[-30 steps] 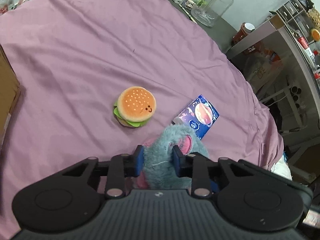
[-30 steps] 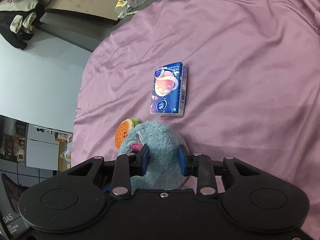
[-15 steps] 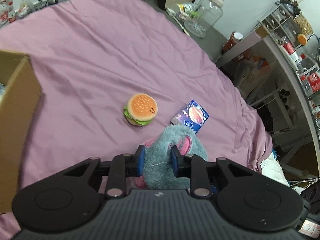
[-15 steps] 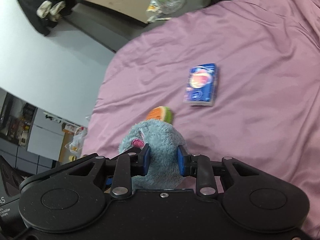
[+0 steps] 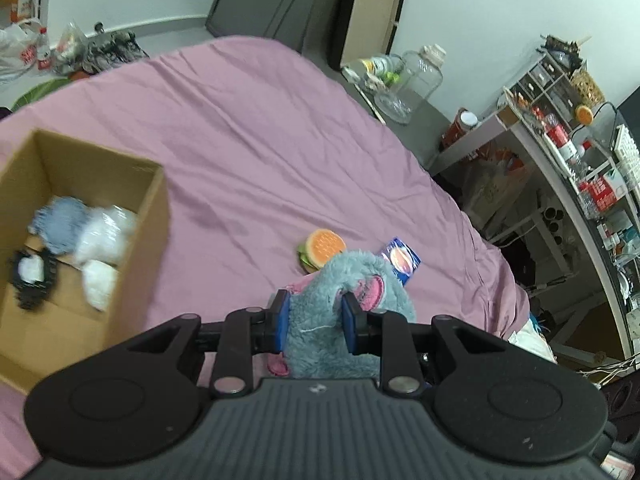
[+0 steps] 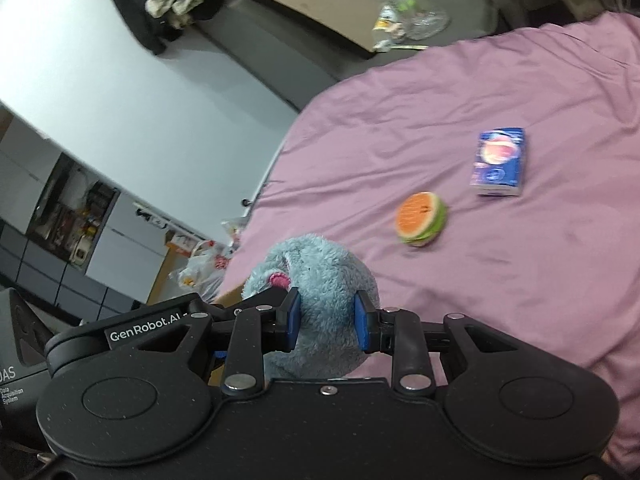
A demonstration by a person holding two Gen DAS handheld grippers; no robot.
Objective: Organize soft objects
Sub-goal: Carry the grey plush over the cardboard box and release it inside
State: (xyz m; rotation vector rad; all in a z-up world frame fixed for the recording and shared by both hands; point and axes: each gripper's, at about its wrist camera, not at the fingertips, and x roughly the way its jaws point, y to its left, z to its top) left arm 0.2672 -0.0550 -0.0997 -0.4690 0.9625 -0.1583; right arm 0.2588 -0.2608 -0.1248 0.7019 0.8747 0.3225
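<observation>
Left gripper [image 5: 316, 322]: blue pads clamped on either side of the blue plush toy [image 5: 340, 300], which is held off the bedsheet at 6 o'clock in the left wrist view; pink ear lining and pink patches show.

Right gripper [image 6: 327, 320]: likewise clenched on the same blue plush toy [image 6: 320, 280], pads pressed into its fur at 6 o'clock in the right wrist view.

Plush hamburger [image 5: 321, 249]: lying on the pink bedsheet [image 5: 260, 140], just beyond the held toy, toward 12 o'clock; in the right wrist view it sits at 2 o'clock.

Blue tissue pack [image 5: 401, 260]: flat on the sheet, near the hamburger, on its 3 o'clock side, partly hidden by the toy.

Cardboard box [image 5: 156, 208]: open, at 9 o'clock, resting on the sheet; holds blurred blue, white and black soft items.

Glass jar [image 5: 416, 80]: beyond the bed at 1 o'clock.
</observation>
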